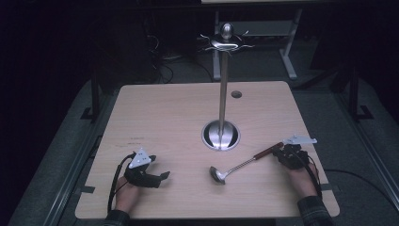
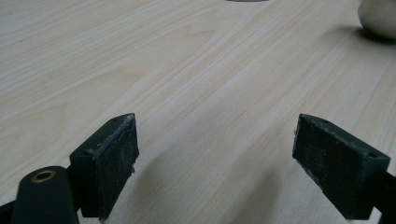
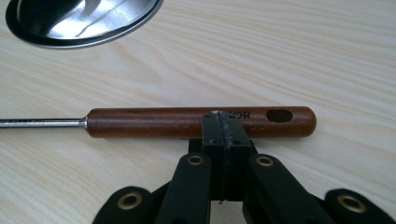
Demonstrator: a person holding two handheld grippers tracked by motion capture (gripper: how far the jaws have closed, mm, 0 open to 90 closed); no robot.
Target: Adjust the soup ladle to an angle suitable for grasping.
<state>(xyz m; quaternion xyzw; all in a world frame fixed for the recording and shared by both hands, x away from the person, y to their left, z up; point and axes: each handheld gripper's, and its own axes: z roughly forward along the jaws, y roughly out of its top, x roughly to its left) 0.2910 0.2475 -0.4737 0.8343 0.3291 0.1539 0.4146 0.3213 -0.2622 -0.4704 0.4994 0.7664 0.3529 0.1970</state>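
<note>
Ladle (image 1: 244,164) lies flat on the wooden table (image 1: 160,122), near its front right, in front of the round steel base (image 1: 220,135) of an upright hanging stand (image 1: 224,75). Long axis runs diagonally in the high view: bowl (image 1: 217,174) at the lower left end, toward the table's middle front; brown wooden handle (image 1: 269,150) at the upper right end, pointing at the table's right edge. Thin metal shaft joins the two. Right gripper (image 1: 283,153) sits at the handle end. In the right gripper view the handle (image 3: 201,122) lies crosswise, hanging hole to the right, shaft leaving to the left; the jaws are pressed flat together, pads meeting just this side of the handle, tips touching or nearly touching the wood, nothing between them, so clenched and not gripping. Stand base edge (image 3: 84,21) shows top left there. Left gripper (image 1: 160,177) rests at the table's front left, well apart from the ladle, jaws spread wide over bare wood, released; pale rounded bowl back (image 2: 379,18) sits far off at top right in its view.
</note>
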